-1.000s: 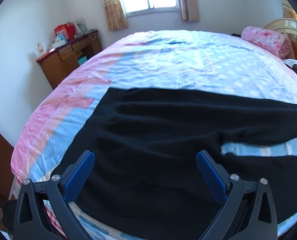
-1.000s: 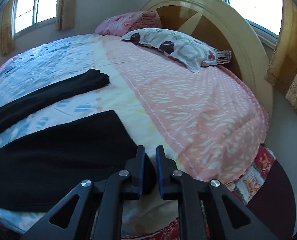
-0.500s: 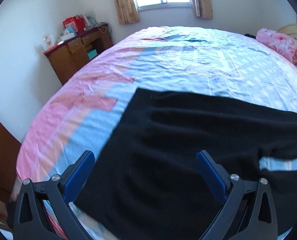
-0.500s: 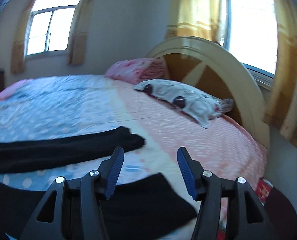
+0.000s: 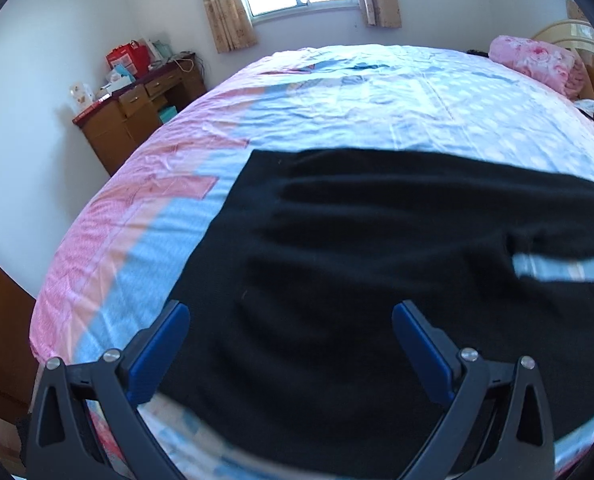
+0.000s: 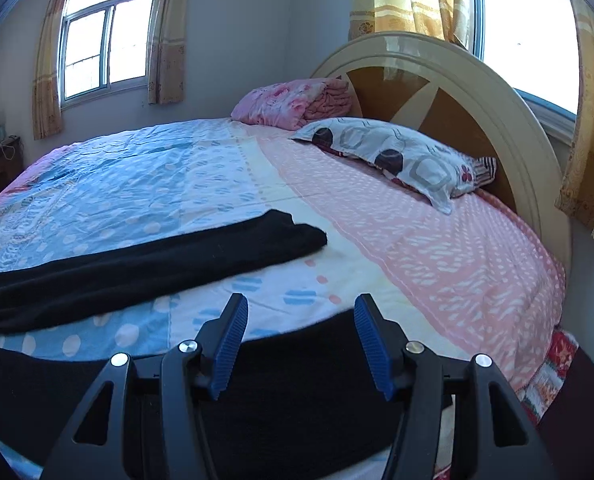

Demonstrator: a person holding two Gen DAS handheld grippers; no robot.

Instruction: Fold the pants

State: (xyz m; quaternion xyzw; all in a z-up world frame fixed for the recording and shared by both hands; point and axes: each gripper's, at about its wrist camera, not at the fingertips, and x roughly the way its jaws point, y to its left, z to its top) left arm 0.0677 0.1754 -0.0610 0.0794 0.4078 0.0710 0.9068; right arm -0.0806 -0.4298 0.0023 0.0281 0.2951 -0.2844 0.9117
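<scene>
Black pants lie spread flat on the patterned bedspread. The left wrist view shows their waist end, with the two legs splitting at the right. My left gripper hovers open above the waist's near corner, nothing between its blue pads. In the right wrist view the far leg stretches across the bedspread and the near leg's cuff end lies under my right gripper. That gripper is open and holds nothing.
A wooden desk with boxes stands by the wall left of the bed. At the head end are a curved headboard, a patterned pillow and a folded pink blanket. The bed's edge drops off just right of the cuffs.
My right gripper opened and let go of the near leg's cuff, then lifted and tilted up. My left gripper slid left toward the waist's corner, staying open.
</scene>
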